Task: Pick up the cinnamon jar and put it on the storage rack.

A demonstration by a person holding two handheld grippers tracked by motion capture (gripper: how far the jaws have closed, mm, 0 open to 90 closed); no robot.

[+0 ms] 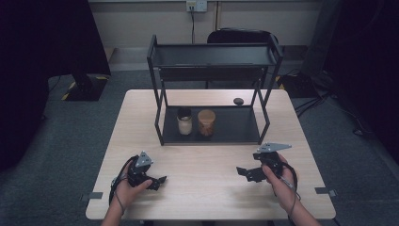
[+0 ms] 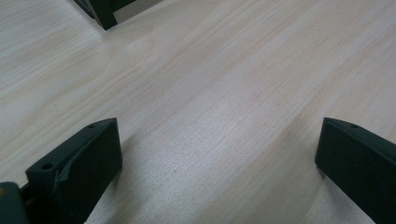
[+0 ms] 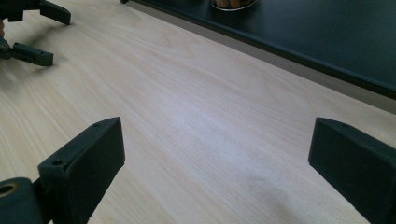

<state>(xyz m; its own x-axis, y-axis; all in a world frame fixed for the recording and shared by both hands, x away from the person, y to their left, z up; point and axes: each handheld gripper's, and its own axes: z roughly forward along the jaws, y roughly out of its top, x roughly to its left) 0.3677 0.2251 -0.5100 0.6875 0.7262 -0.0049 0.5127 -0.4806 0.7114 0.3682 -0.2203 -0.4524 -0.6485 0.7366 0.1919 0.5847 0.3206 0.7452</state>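
High view: on the counter [image 1: 207, 162], the left hand-held gripper [image 1: 159, 181] sits lower left and the right hand-held gripper [image 1: 243, 171] lower right, both wide and empty. At centre, a pale jar [image 1: 184, 122] and a brown jar [image 1: 206, 123] stand on the black rack [image 1: 235, 127], no label readable

Left gripper view: jaws wide over bare wood

Right gripper view: jaws wide, rack shelf upper right

Each hand carries a pair of black tongs, the left tongs [image 1: 162, 180] and the right tongs [image 1: 241, 171]. Both bodies are blocky black plastic, topped by a grey three-cornered plate. A black cable loops from each down along the forearm. Up close, the jaws are thick, matte black slabs with squared ends and a small round screw hole near the tip. The forearms look bare, though the high view is rather dim.
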